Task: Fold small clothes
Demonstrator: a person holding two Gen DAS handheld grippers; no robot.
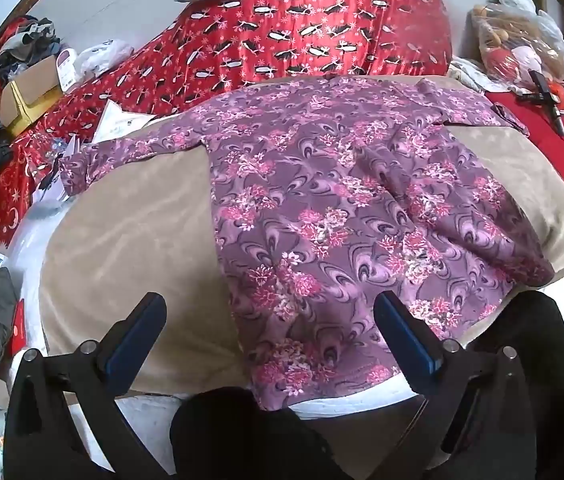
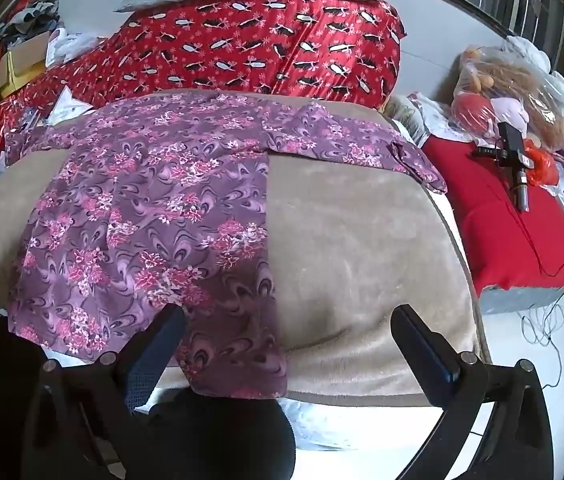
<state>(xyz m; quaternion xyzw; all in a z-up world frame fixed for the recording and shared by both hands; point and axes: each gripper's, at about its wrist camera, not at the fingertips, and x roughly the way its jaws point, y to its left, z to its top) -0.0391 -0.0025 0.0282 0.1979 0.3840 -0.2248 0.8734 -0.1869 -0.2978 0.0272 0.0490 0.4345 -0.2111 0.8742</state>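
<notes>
A purple floral long-sleeved top (image 1: pixel 341 208) lies spread flat on a beige blanket (image 1: pixel 130 248), both sleeves stretched out sideways. It also shows in the right wrist view (image 2: pixel 154 208) on the same blanket (image 2: pixel 361 260). My left gripper (image 1: pixel 270 312) is open and empty, hovering over the top's near hem at its left edge. My right gripper (image 2: pixel 287 320) is open and empty, hovering over the top's near right hem corner. Neither touches the cloth.
A red patterned quilt (image 1: pixel 301 40) is piled behind the blanket. A cardboard box (image 1: pixel 30 92) and clothes clutter the left. A red cushion (image 2: pixel 513 232) with a black device (image 2: pixel 515 152) and cables, and a plastic bag of plush toys (image 2: pixel 513 92), sit right.
</notes>
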